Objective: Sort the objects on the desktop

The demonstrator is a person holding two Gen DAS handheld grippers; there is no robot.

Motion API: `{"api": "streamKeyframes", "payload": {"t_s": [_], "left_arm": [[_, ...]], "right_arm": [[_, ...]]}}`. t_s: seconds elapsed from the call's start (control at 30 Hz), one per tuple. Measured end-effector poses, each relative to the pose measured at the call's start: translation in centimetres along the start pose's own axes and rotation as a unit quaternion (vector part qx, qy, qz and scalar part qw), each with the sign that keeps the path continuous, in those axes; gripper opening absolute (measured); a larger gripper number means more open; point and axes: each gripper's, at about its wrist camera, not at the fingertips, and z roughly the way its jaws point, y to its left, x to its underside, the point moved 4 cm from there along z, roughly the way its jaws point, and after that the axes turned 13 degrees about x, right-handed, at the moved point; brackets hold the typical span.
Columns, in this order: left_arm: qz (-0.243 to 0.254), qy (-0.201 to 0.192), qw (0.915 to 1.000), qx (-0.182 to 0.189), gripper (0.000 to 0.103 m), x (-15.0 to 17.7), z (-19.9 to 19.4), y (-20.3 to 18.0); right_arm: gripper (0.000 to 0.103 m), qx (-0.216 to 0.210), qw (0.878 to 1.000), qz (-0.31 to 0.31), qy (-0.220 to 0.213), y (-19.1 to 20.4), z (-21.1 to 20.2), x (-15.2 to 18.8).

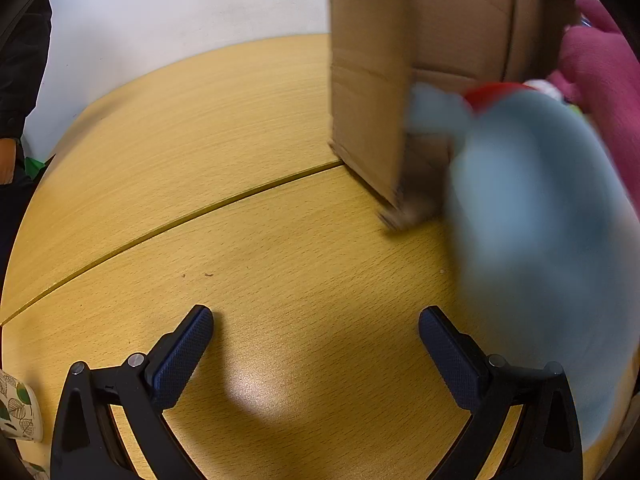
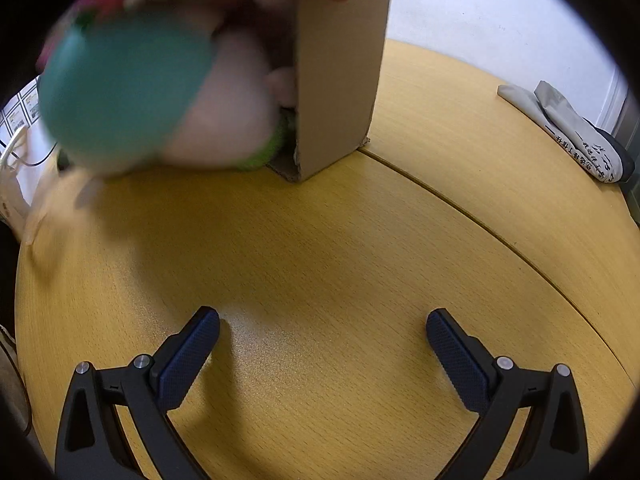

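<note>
Wooden table [image 1: 240, 220] bare near both claws | left gripper [image 1: 316, 326] spread, empty | right gripper [image 2: 323, 326] spread, empty | risk: blurred soft toys [image 2: 132, 88] spilling beside tilted cardboard box [image 2: 340, 72] may roll off edge.

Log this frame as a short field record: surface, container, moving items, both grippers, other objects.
surface: wooden table with a seam
container: cardboard box, tipped, one corner on the table
moving items: blurred soft toys spilling from the box
left gripper: open, holding nothing
right gripper: open, holding nothing
other: folded grey bag; leaf-print cup
</note>
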Motion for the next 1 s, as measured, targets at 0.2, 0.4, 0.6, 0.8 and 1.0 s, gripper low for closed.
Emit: {"api": "streamKeyframes", "payload": {"t_s": [0.2,0.4,0.6,0.8,1.0], "left_arm": [[0.002,0.000,1.0000,0.000,0.103,1.5,-0.7,-2.1],[0.002,0.000,1.0000,0.000,0.103,3.3,-1.4,-4.6],[0.001,-0.001,1.0000,0.002,0.103,1.1,-5.0,-2.4],[0.000,-0.001,1.0000,0.003,0.103,-0.2,-6.6,-0.8],[0.000,-0.001,1.0000,0.003,0.103,0.0,-6.9,-0.5]], "right_arm": [[0.103,0.000,1.000,0.000,0.000,0.0,0.0,0.0],[0.103,0.000,1.000,0.000,0.000,0.0,-0.1,-0.1],[0.103,0.000,1.000,0.000,0.000,0.0,-0.2,-0.1],[0.103,0.000,1.000,0.001,0.001,0.2,-0.3,-0.3],[0.103,0.001,1.000,0.001,0.000,0.3,-0.6,-0.2]]}}
